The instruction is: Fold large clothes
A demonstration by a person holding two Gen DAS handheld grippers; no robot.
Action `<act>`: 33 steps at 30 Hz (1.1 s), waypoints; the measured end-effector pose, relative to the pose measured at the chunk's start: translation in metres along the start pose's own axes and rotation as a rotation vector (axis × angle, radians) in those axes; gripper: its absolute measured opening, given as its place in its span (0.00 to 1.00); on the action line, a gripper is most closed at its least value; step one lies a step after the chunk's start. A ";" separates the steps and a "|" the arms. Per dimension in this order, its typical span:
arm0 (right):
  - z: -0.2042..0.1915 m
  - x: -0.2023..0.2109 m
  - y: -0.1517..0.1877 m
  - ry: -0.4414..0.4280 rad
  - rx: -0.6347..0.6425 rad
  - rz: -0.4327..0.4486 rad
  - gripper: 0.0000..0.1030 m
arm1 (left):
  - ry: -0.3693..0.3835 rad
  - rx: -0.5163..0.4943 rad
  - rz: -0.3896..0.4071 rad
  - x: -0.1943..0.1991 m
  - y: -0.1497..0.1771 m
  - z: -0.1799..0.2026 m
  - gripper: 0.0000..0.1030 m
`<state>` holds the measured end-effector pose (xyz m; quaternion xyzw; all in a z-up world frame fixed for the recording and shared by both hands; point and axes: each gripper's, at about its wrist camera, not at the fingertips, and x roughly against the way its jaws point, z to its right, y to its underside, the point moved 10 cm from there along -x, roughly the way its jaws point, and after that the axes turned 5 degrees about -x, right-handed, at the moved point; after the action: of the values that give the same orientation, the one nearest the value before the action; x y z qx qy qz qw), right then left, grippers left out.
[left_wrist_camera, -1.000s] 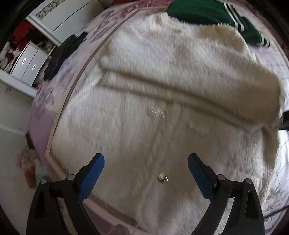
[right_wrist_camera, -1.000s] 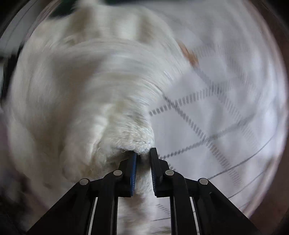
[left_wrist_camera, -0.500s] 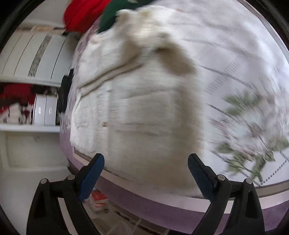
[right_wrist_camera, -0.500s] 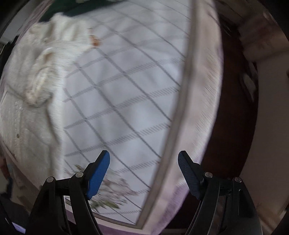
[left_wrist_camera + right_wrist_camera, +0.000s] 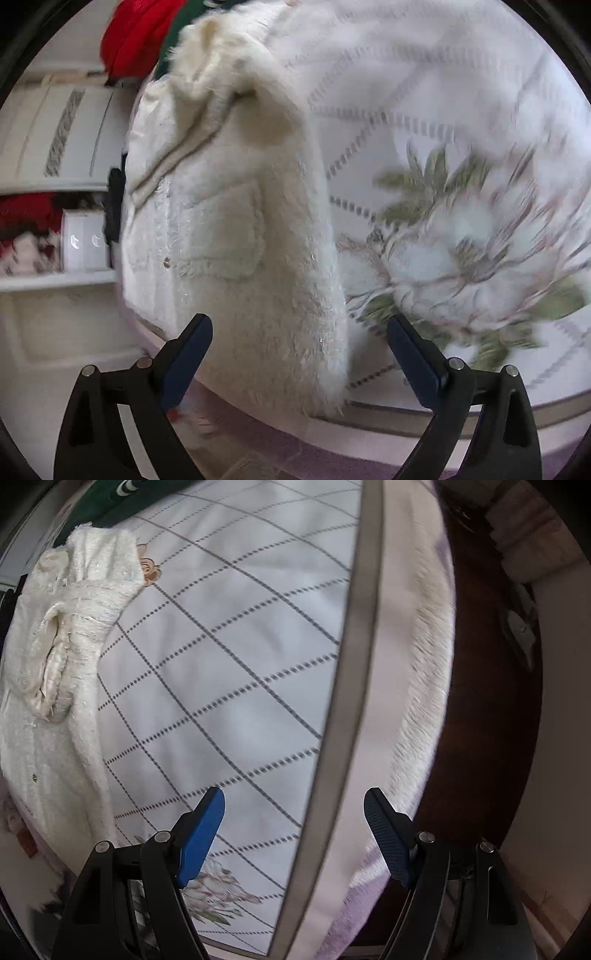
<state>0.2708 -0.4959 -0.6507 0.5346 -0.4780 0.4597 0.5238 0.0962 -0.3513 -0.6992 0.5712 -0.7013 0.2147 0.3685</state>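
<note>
A cream fluffy coat lies on the bed with its sleeve folded across the body, a patch pocket and a small button showing. Its hem reaches the bed's front edge. My left gripper is open and empty, just in front of the coat's lower hem corner. The coat also shows at the far left of the right wrist view, sleeve cuff turned over it. My right gripper is open and empty over the checked bedspread, well right of the coat.
The bedspread is white with a dotted diamond grid and flower prints. A green garment and a red one lie at the bed's far end. White drawers and shelves stand left; dark wood runs along the right.
My right gripper let go of the coat's sleeve, opened and drew away to the right. My left gripper stayed open and swung from above the coat to its lower hem corner.
</note>
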 end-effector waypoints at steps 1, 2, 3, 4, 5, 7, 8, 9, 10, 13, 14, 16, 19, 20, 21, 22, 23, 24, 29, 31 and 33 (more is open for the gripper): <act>-0.003 -0.001 -0.002 -0.005 0.003 -0.001 0.77 | -0.002 0.019 -0.014 -0.010 0.000 -0.006 1.00; -0.006 -0.002 -0.003 -0.010 0.007 -0.004 0.77 | 0.005 0.046 -0.022 -0.014 -0.001 -0.011 1.00; -0.007 -0.001 -0.004 -0.016 0.008 -0.005 0.77 | 0.012 0.086 -0.035 -0.017 -0.002 -0.022 1.00; -0.011 -0.002 -0.006 -0.039 0.008 -0.007 0.77 | 0.005 0.121 -0.043 -0.021 -0.004 -0.037 1.00; -0.015 -0.004 -0.008 -0.074 0.010 -0.012 0.77 | -0.006 0.147 -0.044 -0.021 -0.004 -0.049 0.99; -0.028 -0.003 -0.012 -0.178 0.008 -0.027 0.77 | -0.017 0.196 -0.034 -0.025 -0.004 -0.076 0.96; -0.037 -0.003 -0.014 -0.248 0.006 -0.035 0.77 | -0.006 0.216 -0.028 -0.025 -0.004 -0.084 0.84; -0.048 -0.005 -0.017 -0.340 0.001 -0.043 0.77 | 0.030 0.246 -0.018 -0.025 -0.003 -0.094 0.73; -0.065 -0.006 -0.022 -0.469 -0.013 -0.057 0.79 | 0.071 0.265 -0.006 -0.024 -0.003 -0.100 0.45; -0.107 -0.011 -0.040 -0.738 -0.079 -0.089 0.97 | 0.143 0.286 0.026 -0.017 -0.003 -0.109 0.12; -0.119 -0.016 -0.046 -0.783 -0.098 -0.093 1.00 | 0.145 0.285 0.043 -0.013 -0.004 -0.111 0.09; -0.146 -0.019 -0.061 -0.881 -0.128 -0.102 1.00 | 0.153 0.285 0.068 -0.009 -0.003 -0.120 0.08; -0.189 -0.023 -0.083 -0.957 -0.156 -0.118 1.00 | 0.174 0.288 0.094 -0.003 -0.002 -0.127 0.08; -0.201 -0.013 -0.086 -0.956 -0.173 -0.142 1.00 | 0.189 0.292 0.101 -0.002 -0.001 -0.129 0.08; -0.212 -0.014 -0.089 -0.956 -0.189 -0.174 1.00 | 0.197 0.296 0.109 -0.003 0.000 -0.133 0.08; -0.221 -0.021 -0.093 -0.969 -0.210 -0.178 1.00 | 0.206 0.298 0.112 -0.003 -0.001 -0.136 0.08; -0.225 -0.019 -0.101 -0.969 -0.263 -0.155 0.99 | 0.224 0.305 0.117 -0.003 0.000 -0.140 0.08; -0.232 -0.020 -0.107 -0.956 -0.289 -0.144 0.78 | 0.242 0.319 0.123 -0.003 0.000 -0.146 0.07; -0.248 0.009 -0.102 -0.810 -0.290 -0.114 0.27 | 0.359 0.383 0.164 0.000 0.007 -0.182 0.07; -0.259 0.039 -0.098 -0.756 -0.271 -0.084 0.26 | 0.416 0.414 0.191 0.000 0.013 -0.207 0.07; -0.274 0.073 -0.094 -0.696 -0.244 -0.064 0.26 | 0.475 0.440 0.210 -0.003 0.020 -0.233 0.07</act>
<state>0.3753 -0.2247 -0.5819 0.6072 -0.6620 0.1732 0.4039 0.1401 -0.1766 -0.5508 0.4956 -0.5876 0.5250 0.3654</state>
